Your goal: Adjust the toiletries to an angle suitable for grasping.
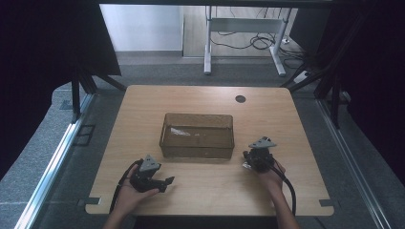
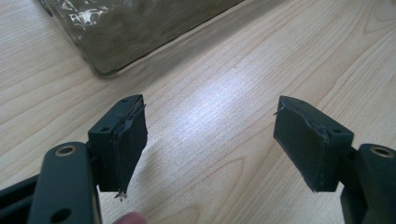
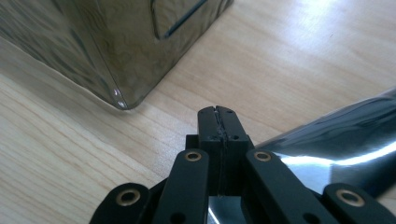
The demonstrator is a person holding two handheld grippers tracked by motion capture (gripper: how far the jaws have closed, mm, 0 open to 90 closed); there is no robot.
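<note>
A light wooden counter [image 1: 267, 119] carries a rectangular, translucent brown bin [image 1: 197, 135] at its middle, its long side facing the person; a crumpled clear wrapping lies inside it, seen from above as a pale glint near the left inner wall. A small dark round hole [image 1: 240, 98] marks the far part of the counter, beyond the bin's right end. The left gripper [image 1: 167, 182], held in the person's left hand [image 1: 130, 193], lies low over the near left part of the counter, in front of the bin's near left corner and apart from it; its grey three-cornered plate faces up. In the left gripper view its two black fingers [image 2: 122, 142] stand wide apart with bare wood grain between them, nothing held, and a rounded corner of the bin [image 2: 135, 28] lies ahead at upper left. The right gripper [image 1: 248, 157], held in the right hand [image 1: 273, 175], sits just beside the bin's near right corner, its cable [image 1: 289, 188] trailing back toward the counter's near edge. In the right gripper view its fingers [image 3: 209, 122] are pressed flat together, and whether anything thin lies between them cannot be told; a glossy dark sheet [image 3: 341, 140] lies at the right beside them, and the bin's corner [image 3: 116, 56] rises just ahead at left.
</note>
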